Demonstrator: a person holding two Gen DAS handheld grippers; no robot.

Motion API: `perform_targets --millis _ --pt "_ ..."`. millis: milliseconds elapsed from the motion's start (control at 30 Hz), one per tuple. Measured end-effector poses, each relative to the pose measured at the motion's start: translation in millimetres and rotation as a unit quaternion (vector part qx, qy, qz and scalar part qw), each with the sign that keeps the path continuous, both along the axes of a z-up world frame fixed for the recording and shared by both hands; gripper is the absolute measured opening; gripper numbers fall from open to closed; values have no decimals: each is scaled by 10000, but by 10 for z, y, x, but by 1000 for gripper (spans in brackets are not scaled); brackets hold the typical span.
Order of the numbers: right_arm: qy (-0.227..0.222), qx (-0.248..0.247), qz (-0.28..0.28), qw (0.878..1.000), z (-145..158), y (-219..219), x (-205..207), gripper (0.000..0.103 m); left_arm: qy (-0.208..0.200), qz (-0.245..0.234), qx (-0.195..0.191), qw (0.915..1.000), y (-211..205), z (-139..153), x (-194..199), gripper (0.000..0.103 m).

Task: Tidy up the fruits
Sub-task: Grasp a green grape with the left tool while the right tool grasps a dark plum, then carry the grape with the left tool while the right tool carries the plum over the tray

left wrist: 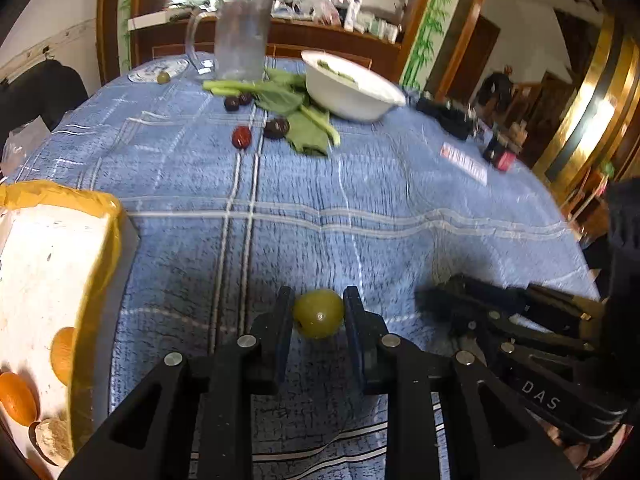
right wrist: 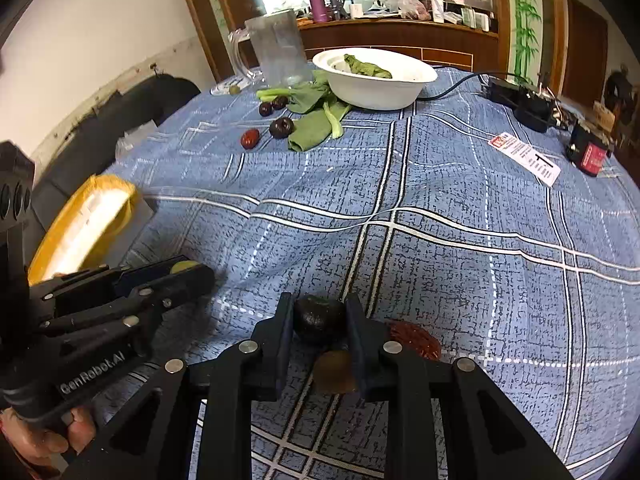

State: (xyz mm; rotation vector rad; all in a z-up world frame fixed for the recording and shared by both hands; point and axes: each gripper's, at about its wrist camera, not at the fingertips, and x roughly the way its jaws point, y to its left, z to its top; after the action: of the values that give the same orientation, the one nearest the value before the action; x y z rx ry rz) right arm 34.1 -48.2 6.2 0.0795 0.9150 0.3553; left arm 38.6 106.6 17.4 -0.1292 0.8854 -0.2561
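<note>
Blue checked tablecloth [right wrist: 460, 208] rumpled; dropped fruit may roll. Yellow-rimmed box [left wrist: 60, 280] at left holds oranges. Left gripper [left wrist: 319, 312] pinches green fruit [left wrist: 319, 314]; right gripper [right wrist: 320, 320] pinches dark fruit [right wrist: 319, 319]. Round skins may slip out.

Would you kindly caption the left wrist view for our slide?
Left tongs shut on a green fruit above the blue plaid tablecloth.
</note>
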Motion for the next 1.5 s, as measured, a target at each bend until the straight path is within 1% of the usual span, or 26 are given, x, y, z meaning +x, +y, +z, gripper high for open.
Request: perform_targets --millis 33,133,200,267,400,500,567,633,700,767,833,900,967,1033,1100,1267,1367,1500 --pt "-4 77 -21 10000 13 -21 -1 27 -83 29 -73 9999 28 38 -9 24" --pt "69 511 -97 9986 57 -110 -7 27 -226 115 -224 9994 95 113 -19 24" --pt "191 804 -180 9964 76 -142 -23 27 -210 184 -371 9989 158 125 -9 24" --pt "276 1051 -268 9937 107 -153 -102 27 -160 264 -626 9976 251 135 -8 24" --pt "338 1181 -348 9918 200 -73 -331 27 -95 449 -1051 9934 423 171 -57 24" --pt "298 1204 -339 9917 318 10 -509 27 -52 645 -1102 9918 536 187 -141 24" --pt "254 1180 -304 9922 405 67 -609 27 -28 716 -1212 9900 650 228 -279 24" --pt "192 1070 -216 9938 486 164 -707 27 -91 795 -1305 9882 785 302 -448 24" --pt "155 998 -78 9949 545 310 -790 27 -215 915 -1224 9880 936 394 -642 24" --pt "129 966 100 9952 585 497 -869 27 -402 1173 -1001 9872 1141 496 -880 24" --pt "96 919 317 9952 618 726 -939 27 -566 1439 -849 9843 1341 564 -1077 24" --pt "56 874 521 9948 638 936 -999 28 -688 1763 -711 9794 1556 608 -1266 24" --pt "2 804 749 9939 663 1190 -1071 28 -778 2109 -483 9732 1752 627 -1430 24" --pt "-12 740 944 9928 671 1422 -1115 28 -811 2423 -255 9665 1928 612 -1563 24" --pt "4 686 1083 9917 651 1619 -1130 28 -813 2674 -127 9600 2072 579 -1648 24" --pt "41 494 1308 9902 538 2029 -1186 28 -789 2934 137 9526 2240 502 -1733 24" --pt "-21 265 1425 9894 487 2222 -1216 28 -796 2968 277 9512 2287 469 -1771 24" --pt "-93 44 1503 9886 428 2355 -1245 28 -779 3000 411 9499 2315 433 -1793 24"
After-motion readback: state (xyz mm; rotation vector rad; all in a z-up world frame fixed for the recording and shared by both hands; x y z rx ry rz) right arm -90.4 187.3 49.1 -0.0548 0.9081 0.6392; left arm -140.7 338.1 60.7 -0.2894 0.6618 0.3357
